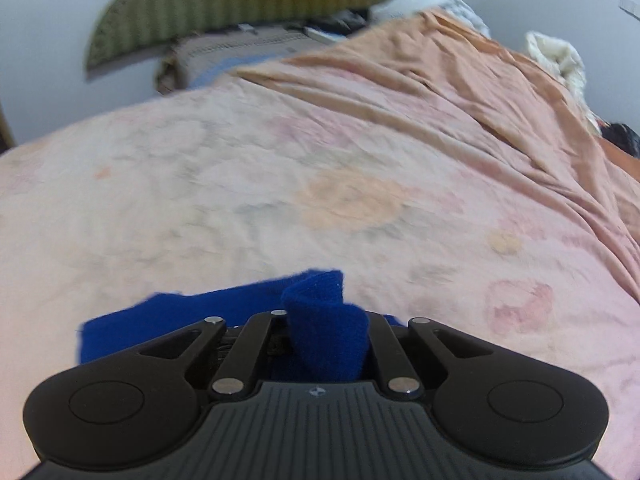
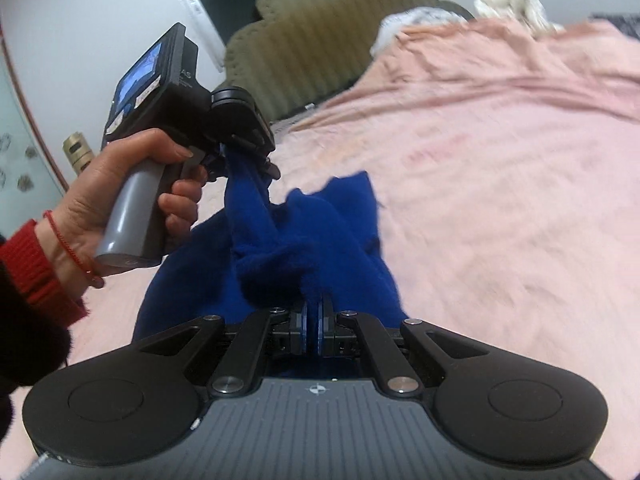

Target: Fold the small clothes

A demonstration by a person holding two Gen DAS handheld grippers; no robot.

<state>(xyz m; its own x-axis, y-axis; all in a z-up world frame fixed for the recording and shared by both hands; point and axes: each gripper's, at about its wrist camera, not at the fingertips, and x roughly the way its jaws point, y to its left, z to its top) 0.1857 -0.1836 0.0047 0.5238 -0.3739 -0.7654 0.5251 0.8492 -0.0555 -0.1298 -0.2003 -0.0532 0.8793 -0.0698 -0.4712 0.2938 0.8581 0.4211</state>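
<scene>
Both grippers are on the same blue garment (image 2: 304, 240), over a bed with a pink floral bedspread (image 1: 280, 168).

Right gripper (image 2: 314, 320): I see the jaws pressed nearly together, the blue-rimmed pads (image 2: 303, 326) pinching a bunched fold of the cloth that rises straight out from between them. The rest of the garment spreads forward and to the left of the jaws, draped down toward the bedspread.

Left gripper (image 1: 326, 332): in its own view a rolled fold of the blue cloth stands up between the finger linkages, filling the gap; the fingertips themselves are hidden by it. From the right wrist view I see the left gripper (image 2: 256, 156) held in the person's left hand (image 2: 132, 200), its jaws closed on a raised end of the garment, which hangs taut below it.

Beyond the bedspread: an olive ribbed headboard (image 2: 312, 40) and a white bundle of fabric (image 1: 560, 60) at the bed's far edge.
</scene>
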